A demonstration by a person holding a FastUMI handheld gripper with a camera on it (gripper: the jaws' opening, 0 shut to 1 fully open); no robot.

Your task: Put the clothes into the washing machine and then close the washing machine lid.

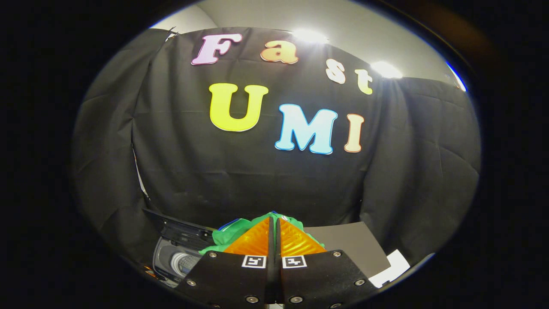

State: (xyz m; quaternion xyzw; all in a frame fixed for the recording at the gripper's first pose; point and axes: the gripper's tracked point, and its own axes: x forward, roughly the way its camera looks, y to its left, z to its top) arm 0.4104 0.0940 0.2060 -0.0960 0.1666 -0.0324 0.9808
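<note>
Between the two fingers (262,240) sits a bunch of green cloth (240,231), and the fingers are pressed tight together on it, with almost no gap left. The gripper (274,221) is holding the cloth, not letting go. The cloth puffs out to the left of the fingers and peeks up over their tips, with a bit of blue at its edge. It looks lifted up in the air, because the black wall (257,180) is right behind it and nothing seems to be under it. My guess is that it is held high so it can pass over the rim of the washer (178,259) without catching. The washer is low down and to the left of the fingers, just beside the hanging cloth. Its tub shows as a pale round hole with a ribbed grey part inside. Its lid (180,229) stands open, tipped back toward the wall, so the way in is free. That makes sense, since the clothes must go in first and the lid gets shut after. The cloth is not over the hole yet; it is a little to the right of it. So the next move would likely be to the left and down, and only then should the fingers open. To the right of the fingers lies a flat grey board (351,244), and a white sheet (392,266) lies beyond it. I cannot tell how full the tub is.
</note>
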